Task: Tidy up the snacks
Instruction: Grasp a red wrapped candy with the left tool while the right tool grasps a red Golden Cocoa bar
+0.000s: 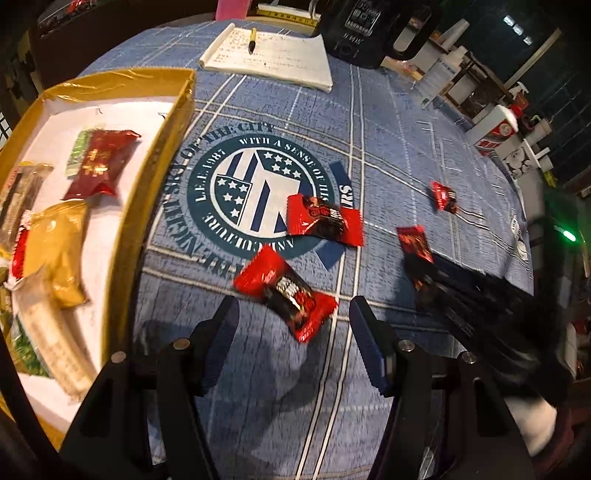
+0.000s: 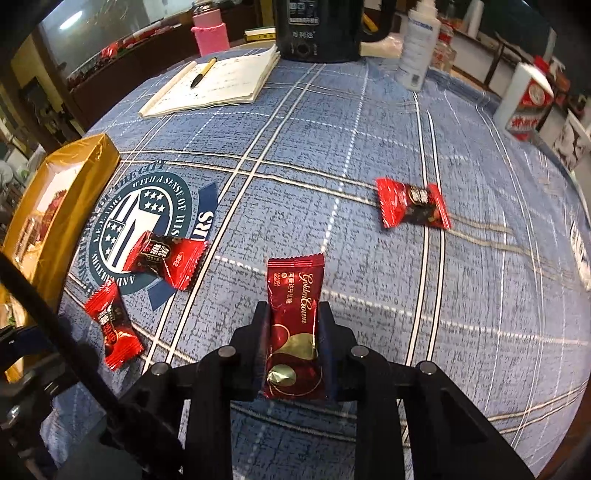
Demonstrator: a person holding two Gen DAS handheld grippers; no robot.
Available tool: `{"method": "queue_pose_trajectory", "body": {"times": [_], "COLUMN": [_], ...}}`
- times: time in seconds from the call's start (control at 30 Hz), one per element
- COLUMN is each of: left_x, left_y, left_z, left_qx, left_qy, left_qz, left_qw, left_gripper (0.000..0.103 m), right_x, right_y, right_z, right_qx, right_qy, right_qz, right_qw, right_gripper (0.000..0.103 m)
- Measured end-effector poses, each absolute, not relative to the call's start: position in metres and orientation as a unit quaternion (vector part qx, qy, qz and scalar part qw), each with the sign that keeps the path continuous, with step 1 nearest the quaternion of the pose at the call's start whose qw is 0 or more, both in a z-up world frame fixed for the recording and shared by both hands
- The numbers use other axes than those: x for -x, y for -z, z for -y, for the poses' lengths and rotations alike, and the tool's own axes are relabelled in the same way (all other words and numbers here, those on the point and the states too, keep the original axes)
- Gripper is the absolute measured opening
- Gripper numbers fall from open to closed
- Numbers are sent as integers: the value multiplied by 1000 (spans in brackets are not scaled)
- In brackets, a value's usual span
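My right gripper is clamped on a dark red nougat bar, which stands up between the pads just above the cloth, near the table's near edge. My left gripper hangs with its jaws apart over a red candy; the wrapper lies between the fingertips, but the pads do not press on it. A second candy lies just beyond it on the round emblem printed on the cloth, and a third candy sits well apart toward the right edge. Along the left edge stands the gold box, lined white, with a red packet, a yellow packet and other wrapped snacks inside. The table wears a blue checked cloth with white lines. At the far edge lie an open notebook with a pen on it, a black appliance, a pink bottle and a white bottle; a red-and-white carton stands at the far right corner. The room behind is dim and cluttered. Nothing lies between the candies and the box.
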State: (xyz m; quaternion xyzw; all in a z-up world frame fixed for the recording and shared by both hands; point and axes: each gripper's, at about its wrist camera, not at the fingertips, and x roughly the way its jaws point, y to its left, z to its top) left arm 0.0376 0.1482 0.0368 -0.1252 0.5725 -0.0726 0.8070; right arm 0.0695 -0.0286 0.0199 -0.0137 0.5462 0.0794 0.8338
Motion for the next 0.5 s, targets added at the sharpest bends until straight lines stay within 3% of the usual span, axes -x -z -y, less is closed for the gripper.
{"method": "queue_pose_trajectory", "body": {"times": [0.37, 0.43, 0.5], "left_x": [-48, -47, -43], "left_y": [-23, -24, -26], "left_z": [-128, -132, -137], "left_qx": [53, 58, 71], "left_qy": [67, 76, 81], "left_qz": [-556, -549, -548], "left_qw": [827, 830, 830], "left_gripper": [61, 26, 25], "right_x": [-42, -36, -30], "right_y": [-38, -41, -43], "right_z": [36, 35, 36], "right_qx": [-18, -18, -18], "right_qy": [-97, -99, -101], "right_qz": [-535, -533, -532], "right_qw": [839, 840, 840], "right_gripper": [24, 24, 24]}}
